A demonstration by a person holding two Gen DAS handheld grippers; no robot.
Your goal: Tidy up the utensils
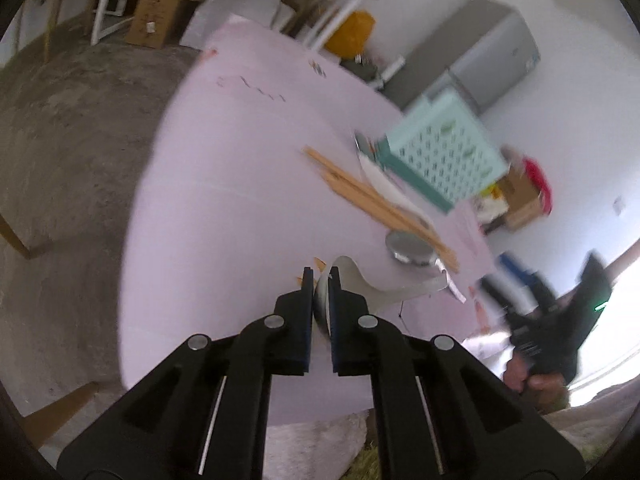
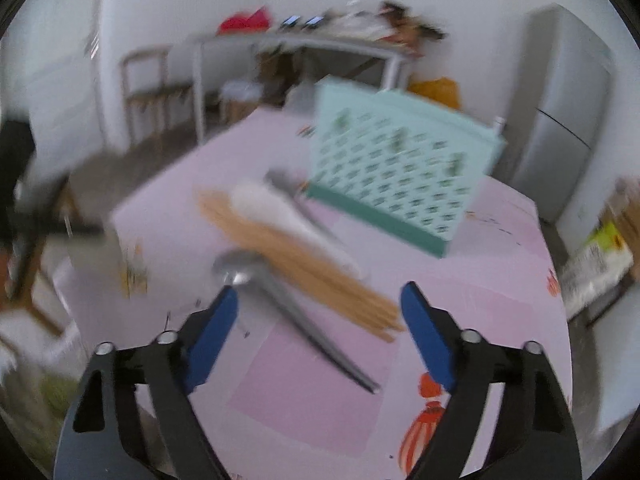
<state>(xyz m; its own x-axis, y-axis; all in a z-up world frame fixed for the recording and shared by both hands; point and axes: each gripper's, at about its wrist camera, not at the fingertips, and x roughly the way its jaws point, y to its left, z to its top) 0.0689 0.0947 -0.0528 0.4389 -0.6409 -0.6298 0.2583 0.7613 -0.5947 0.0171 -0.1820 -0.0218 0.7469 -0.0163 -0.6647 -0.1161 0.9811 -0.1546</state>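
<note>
My left gripper (image 1: 320, 278) is shut on a white ceramic spoon (image 1: 380, 288), its handle sticking out to the right above the pink table (image 1: 224, 184). Wooden chopsticks (image 1: 376, 200) lie in a bundle beside a metal spoon (image 1: 410, 247) and another white spoon (image 1: 380, 182). A mint perforated basket (image 1: 440, 156) stands behind them. My right gripper (image 2: 320, 300) is open and empty above the metal spoon (image 2: 280, 296), with the chopsticks (image 2: 304, 268) and the white spoon (image 2: 280, 212) just beyond, and the basket (image 2: 400, 176) farther back.
The table edge (image 1: 132, 216) drops to a concrete floor on the left. A grey fridge (image 2: 560, 120) stands at the back right. A metal-frame table (image 2: 296, 46) with clutter and cardboard boxes (image 1: 150, 20) stand behind. My right gripper (image 1: 560, 320) shows in the left wrist view.
</note>
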